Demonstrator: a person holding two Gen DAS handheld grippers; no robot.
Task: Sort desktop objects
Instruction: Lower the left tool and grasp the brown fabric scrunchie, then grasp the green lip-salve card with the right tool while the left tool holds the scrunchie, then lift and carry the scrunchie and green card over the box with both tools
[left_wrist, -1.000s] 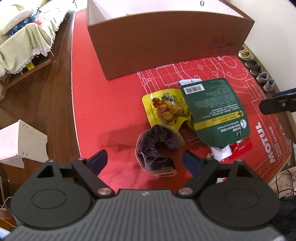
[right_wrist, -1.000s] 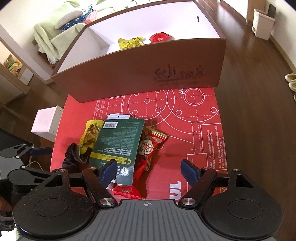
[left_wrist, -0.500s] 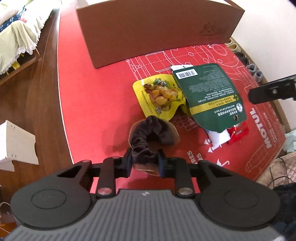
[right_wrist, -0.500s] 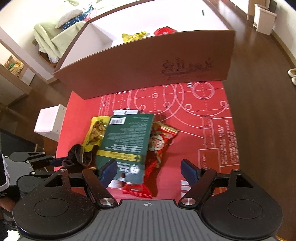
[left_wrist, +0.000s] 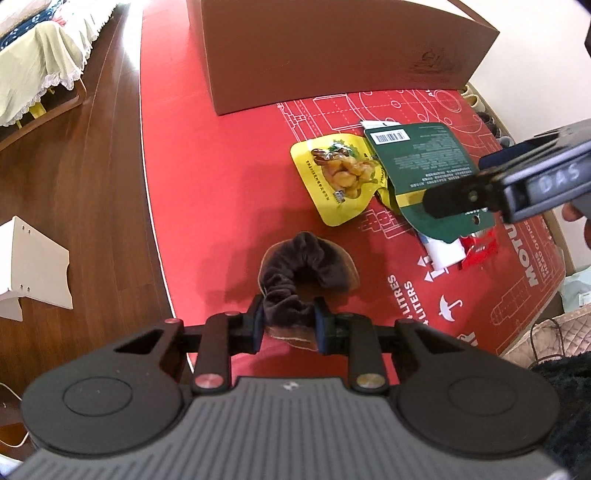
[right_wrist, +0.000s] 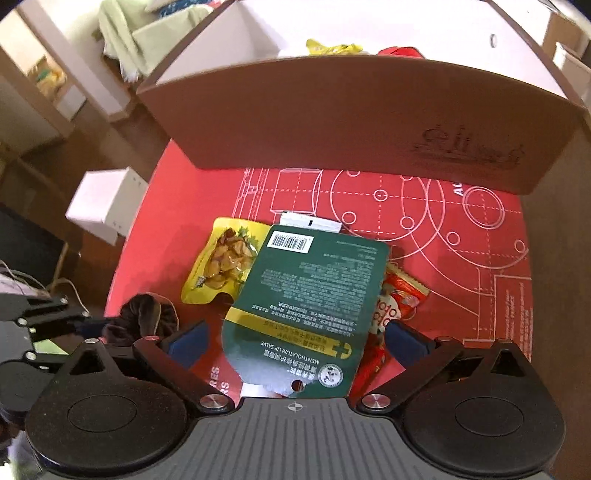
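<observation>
My left gripper (left_wrist: 289, 324) is shut on a dark brown velvet scrunchie (left_wrist: 303, 266) on its tan card, held just above the red mat (left_wrist: 221, 177). The scrunchie (right_wrist: 144, 317) shows at the left in the right wrist view, beside the left gripper (right_wrist: 88, 326). My right gripper (right_wrist: 295, 338) is open, its fingers on either side of the lower end of a green lip-salve card (right_wrist: 306, 306). The green card (left_wrist: 421, 166) partly covers a yellow snack pouch (left_wrist: 340, 181) and a red snack packet (right_wrist: 395, 306). The right gripper (left_wrist: 480, 181) hangs over the green card.
A big brown cardboard box (right_wrist: 351, 125) stands at the back of the mat, with a yellow packet (right_wrist: 332, 48) and a red item (right_wrist: 399, 51) inside. A white box (right_wrist: 107, 199) sits on the wooden floor left of the mat. Shoes (left_wrist: 491, 122) line the right wall.
My left gripper shut on the scrunchie and lifted it slightly. My right gripper, still open, moved forward and down over the green card.
</observation>
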